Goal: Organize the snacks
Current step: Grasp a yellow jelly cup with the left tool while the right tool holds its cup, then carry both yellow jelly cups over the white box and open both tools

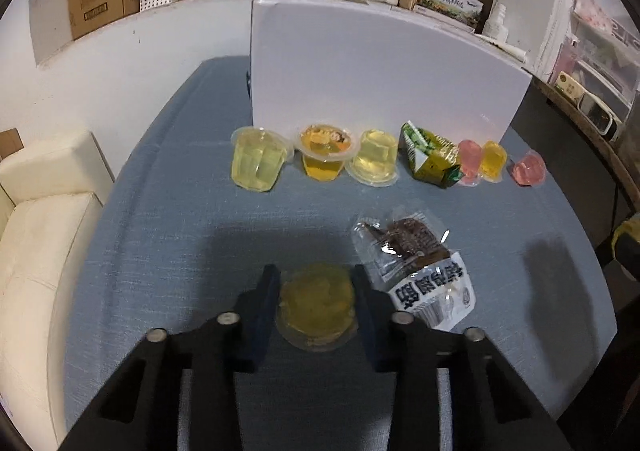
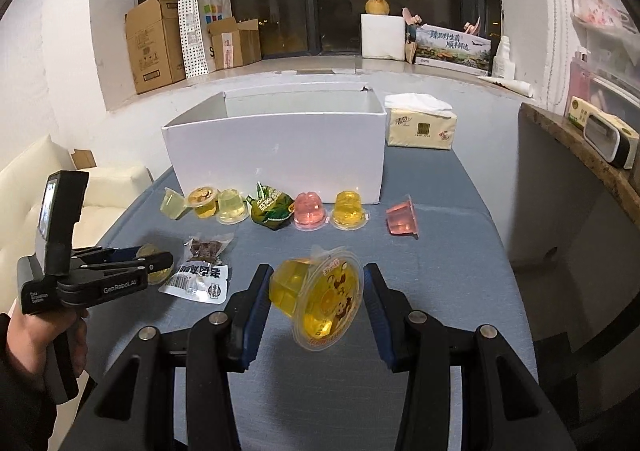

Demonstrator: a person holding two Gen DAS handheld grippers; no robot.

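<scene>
- Left wrist: your left gripper (image 1: 316, 283) brackets a yellow jelly cup (image 1: 317, 305) on the table (image 1: 160, 231); pads look touching, but a firm clamp? Can't tell.
- Right wrist: your right gripper (image 2: 316, 283) is spread wide around a tipped jelly cup (image 2: 320, 297), not squeezing. Pick-up stage; next, close and carry to the white box (image 2: 276, 155).

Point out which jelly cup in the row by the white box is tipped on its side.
The pink jelly cup alone at the row's right end: it lies tilted on the blue cloth, apart from the others, which sit flat along the white box.
</scene>
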